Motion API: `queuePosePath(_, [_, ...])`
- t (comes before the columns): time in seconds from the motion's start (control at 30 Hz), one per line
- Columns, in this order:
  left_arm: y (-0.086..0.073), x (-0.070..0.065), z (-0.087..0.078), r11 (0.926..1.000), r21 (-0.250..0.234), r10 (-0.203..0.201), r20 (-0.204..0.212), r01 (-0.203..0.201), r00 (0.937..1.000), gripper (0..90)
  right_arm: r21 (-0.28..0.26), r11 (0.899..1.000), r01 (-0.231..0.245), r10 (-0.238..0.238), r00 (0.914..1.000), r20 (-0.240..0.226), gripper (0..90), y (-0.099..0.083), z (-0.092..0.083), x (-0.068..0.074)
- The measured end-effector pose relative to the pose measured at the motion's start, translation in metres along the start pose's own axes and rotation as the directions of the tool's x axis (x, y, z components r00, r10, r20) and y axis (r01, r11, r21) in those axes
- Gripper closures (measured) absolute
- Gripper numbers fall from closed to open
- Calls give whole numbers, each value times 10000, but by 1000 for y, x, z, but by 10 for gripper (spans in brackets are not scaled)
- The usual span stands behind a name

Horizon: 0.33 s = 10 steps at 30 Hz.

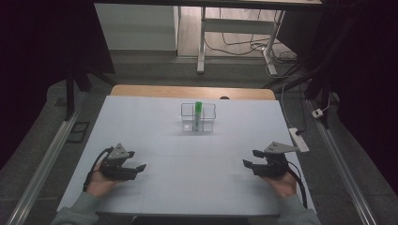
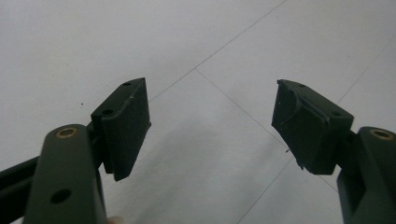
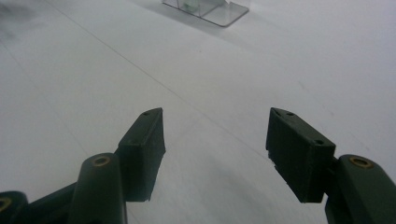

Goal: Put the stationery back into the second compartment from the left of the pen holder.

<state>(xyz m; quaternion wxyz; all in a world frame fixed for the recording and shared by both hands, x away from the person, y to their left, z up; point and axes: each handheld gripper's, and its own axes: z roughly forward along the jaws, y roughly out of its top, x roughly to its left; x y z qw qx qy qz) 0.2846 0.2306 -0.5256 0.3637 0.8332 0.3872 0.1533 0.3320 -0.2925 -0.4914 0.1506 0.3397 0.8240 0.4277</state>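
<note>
Both grippers sit low near the desk's (image 1: pixel 141 117) front edge, nothing held. Left gripper (image 1: pixel 137 161) is toward the front-left corner, jaws spread wide, bare desk surface between the pads in the left gripper view (image 2: pixel 212 126). Right gripper (image 1: pixel 252 158) is toward the front-right corner, jaws parted about mid-width and empty; in the right gripper view (image 3: pixel 215 140) there's only desk between them.

Target looks like the green-capped tube (image 1: pixel 198 115) standing upright in the clear rack (image 1: pixel 210 123), which sits on the desk's centre line toward the back edge, well apart from both grippers. The rack's base corner (image 3: pixel 219 11) shows at the top of the right gripper view, so that gripper is already roughly aimed at it.

My read: this is the approach phase, nothing gripped yet.

How I'd do it:
- Use one gripper for the tube and the other to pin the rack wall; the clear rack looks light and will likely slide or tip.
- Come in above the rack rim and close on the tube just below the green cap, where it stands clear of the rack.
- Keep the jaws straddling the tube, pads parallel to its axis, then pull straight up; tilting would bind it in its slot.
- Present jaw width seems ample for a slim tube, no need to open further.

Can't tell which slot holds the tube from here.
</note>
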Motion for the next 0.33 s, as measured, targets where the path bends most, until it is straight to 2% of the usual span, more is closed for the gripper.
queuePosePath(0.17, [0,0,0,10000,-5,7,-33,-7,10000,271,-53,9999,-145,144,9999,-38,363,-7,-5,-5])
queuePosePath(0.33, [0,0,0,10000,-32,20,-48,-20,10000,271,-43,10000,40,-40,10000,-55,356,-6,-3,-3])
